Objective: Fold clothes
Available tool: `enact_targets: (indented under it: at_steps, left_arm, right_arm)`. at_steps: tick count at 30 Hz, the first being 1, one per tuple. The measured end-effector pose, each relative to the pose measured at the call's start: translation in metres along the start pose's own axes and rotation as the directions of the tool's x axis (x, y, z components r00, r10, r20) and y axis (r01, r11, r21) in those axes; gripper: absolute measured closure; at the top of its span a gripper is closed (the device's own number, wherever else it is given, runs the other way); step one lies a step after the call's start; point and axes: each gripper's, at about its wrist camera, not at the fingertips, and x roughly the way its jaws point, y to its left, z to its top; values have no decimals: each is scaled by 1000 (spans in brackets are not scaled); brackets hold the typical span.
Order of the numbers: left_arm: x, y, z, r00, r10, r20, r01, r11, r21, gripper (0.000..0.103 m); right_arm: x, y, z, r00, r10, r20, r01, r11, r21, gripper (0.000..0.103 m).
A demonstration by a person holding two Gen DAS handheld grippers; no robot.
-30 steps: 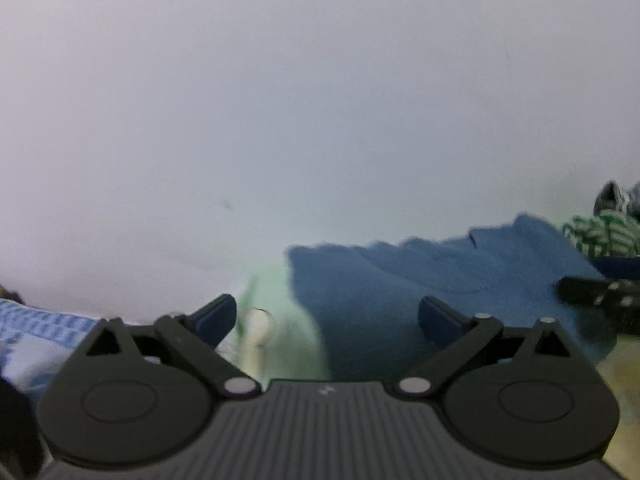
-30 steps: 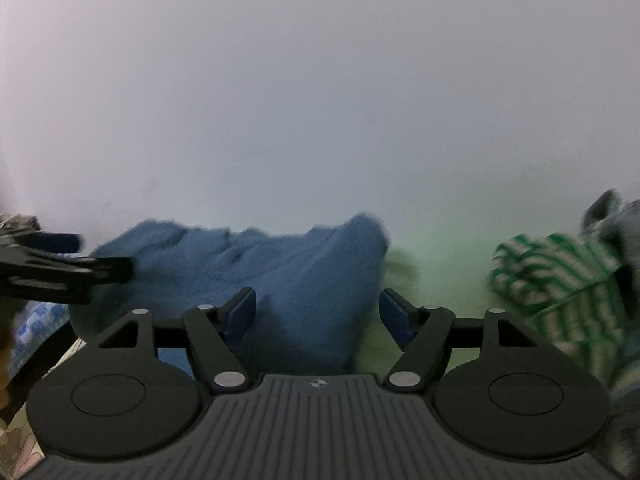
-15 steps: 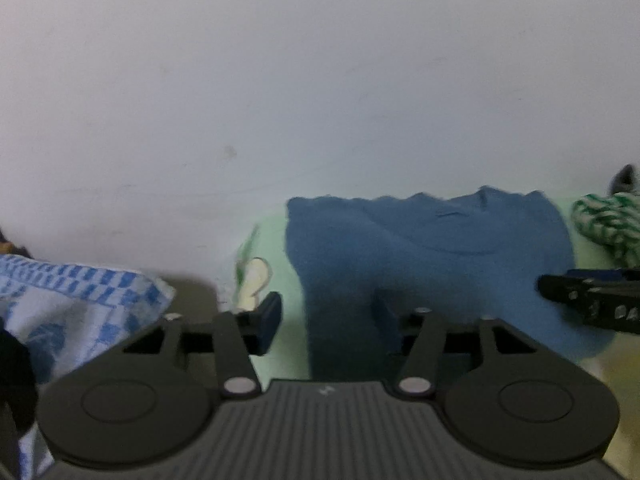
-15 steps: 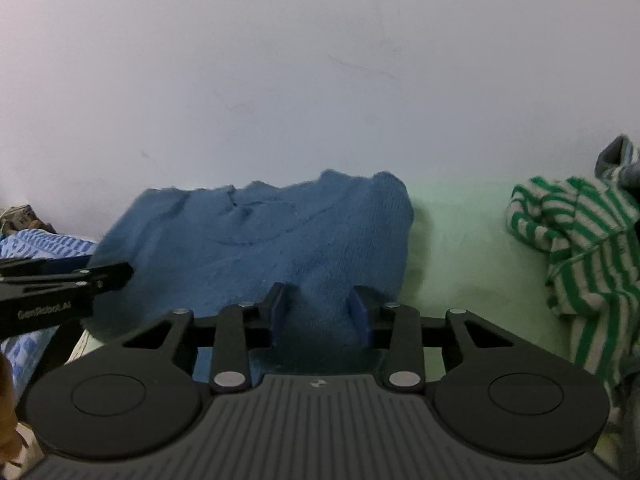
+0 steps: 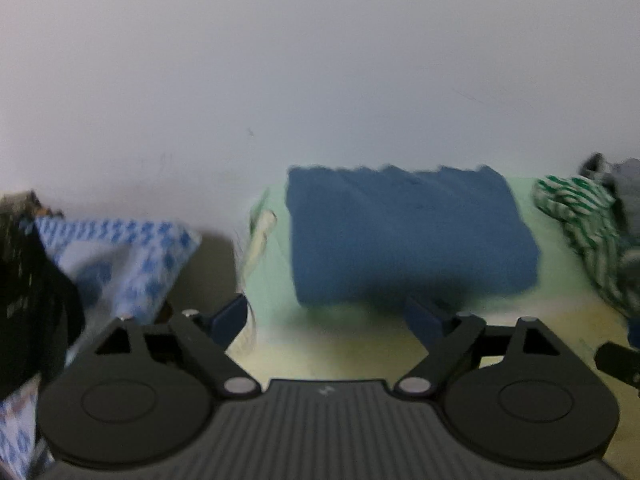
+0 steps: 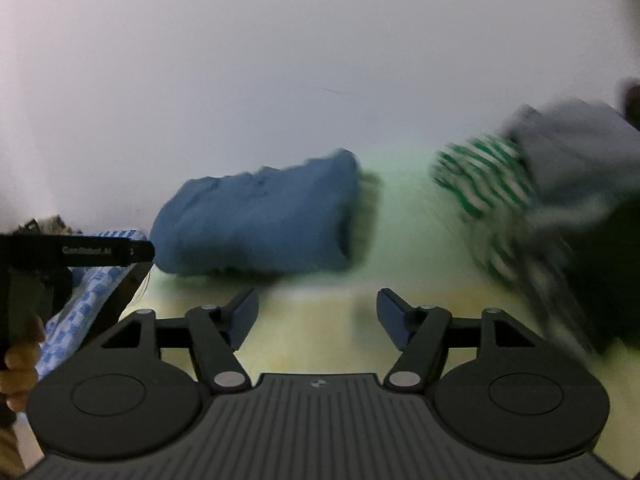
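Lying folded into a rectangle on the pale green surface [image 5: 272, 280], the blue sweater [image 5: 404, 236] rests against the white wall. The left gripper [image 5: 326, 318] and right gripper [image 6: 316, 312] have just been opening; their jaws stand spread and empty, short of it. A green-striped garment [image 6: 480, 184] lies heaped to its right.

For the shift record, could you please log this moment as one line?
blue sweater: folded, on green sheet | left gripper: open, empty, just reopened | right gripper: open, empty, just reopened | striped garment: unfolded
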Motion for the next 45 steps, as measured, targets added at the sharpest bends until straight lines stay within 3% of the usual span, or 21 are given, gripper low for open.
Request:
enact_targets:
  at_steps: [2, 7, 12, 15, 21, 25, 32, 37, 41, 45]
  left_arm:
    - [-16, -11, -12, 1000, -13, -8, 13, 1000, 15, 15]
    - [-47, -38, -34, 998, -54, -13, 54, 997, 56, 4]
    - [-71, -67, -47, 998, -68, -18, 69, 993, 99, 3]
    - [-81, -83, -53, 996, -78, -31, 81, 991, 104, 3]
    - [-103, -125, -67, 997, -65, -46, 70, 990, 122, 1]
    - [-114, -154, -76, 997, -53, -59, 60, 991, 122, 1]
    - [-135, -207, -97, 994, -62, -89, 70, 993, 91, 1]
    - [-145, -246, -120, 994, -49, -102, 63, 989, 133, 1]
    - [-148, -265, -127, 994, -27, -103, 43, 987, 154, 1]
    - [-151, -275, -129, 996, 7, -84, 9, 982, 191, 1]
  right_arm:
    - [-20, -8, -9, 1000, -28, 5, 27, 999, 35, 24]
    - [-56, -20, -30, 998, -50, -36, 52, 997, 52, 24]
    - [-103, -30, -36, 999, 5, -39, -2, 998, 69, 24]
    - [-132, -33, -36, 999, 12, -30, -11, 999, 39, 20]
    - [-194, -48, -42, 996, -24, 88, 32, 995, -90, 12]
    - [-220, -72, -45, 999, -26, 36, 30, 992, -120, 12]
    - [-246, -118, -58, 997, -48, -60, 40, 991, -127, 12]
    - [-249, -136, -64, 995, -88, -55, 77, 980, -181, 13]
    - [-246, -151, -62, 997, -65, -49, 56, 985, -161, 13]
    - [-231, -170, -54, 995, -92, -46, 85, 987, -138, 13]
